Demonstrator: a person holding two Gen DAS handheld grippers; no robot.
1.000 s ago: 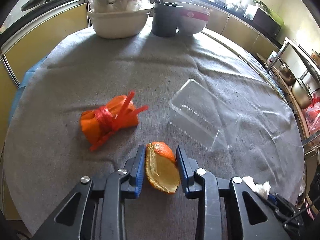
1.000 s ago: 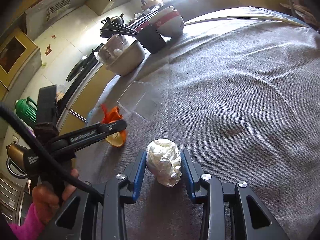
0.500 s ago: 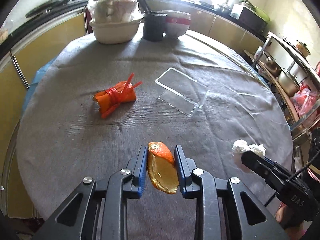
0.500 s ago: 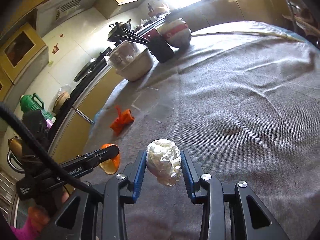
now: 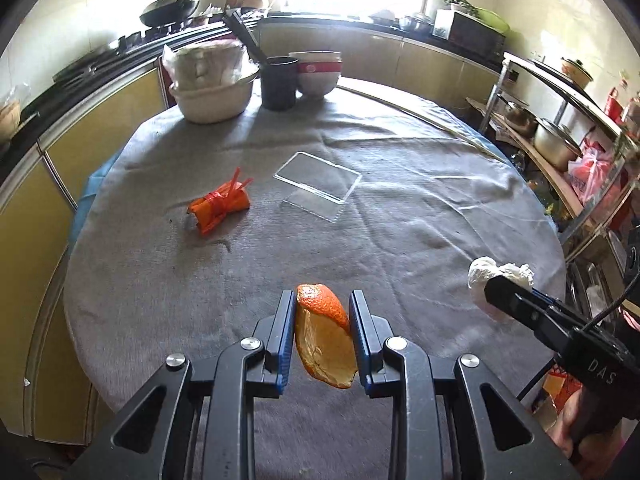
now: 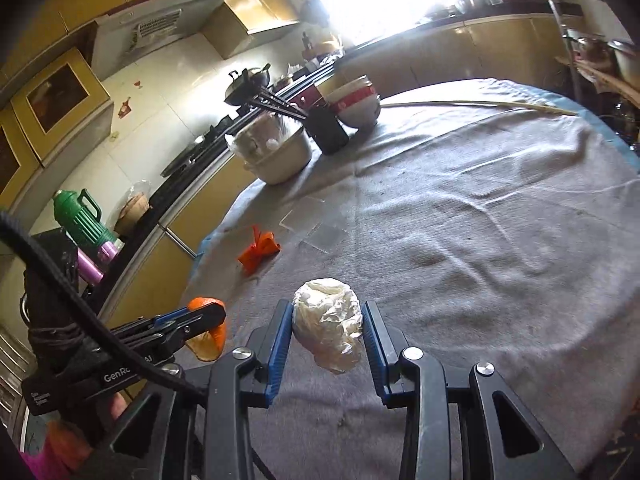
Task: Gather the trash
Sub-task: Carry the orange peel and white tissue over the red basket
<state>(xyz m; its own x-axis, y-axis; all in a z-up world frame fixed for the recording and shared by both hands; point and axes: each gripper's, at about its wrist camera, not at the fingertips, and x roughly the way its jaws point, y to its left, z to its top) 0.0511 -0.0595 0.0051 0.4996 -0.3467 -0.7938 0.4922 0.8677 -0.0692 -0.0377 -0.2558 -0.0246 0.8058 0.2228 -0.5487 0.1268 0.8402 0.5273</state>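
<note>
Both grippers have risen off the table since the earlier frames, each carrying its piece of trash.

Left gripper (image 5: 322,314) pinches an orange peel (image 5: 325,338) between its blue pads; right gripper (image 6: 327,322) is clamped on a crumpled white wad (image 6: 329,326). Both items hang clear above the grey cloth (image 5: 400,216). Readable print: "DAS" on the right gripper's side, "GenRo…" on the left's. Round table (image 6: 500,220) in a kitchen with yellow cabinets, bright window. On the cloth remain an orange wrapper (image 5: 218,209) and, just beside it, a clear tray (image 5: 318,184); bowls (image 5: 318,72) and a black cup (image 5: 279,82) at the far edge.
</note>
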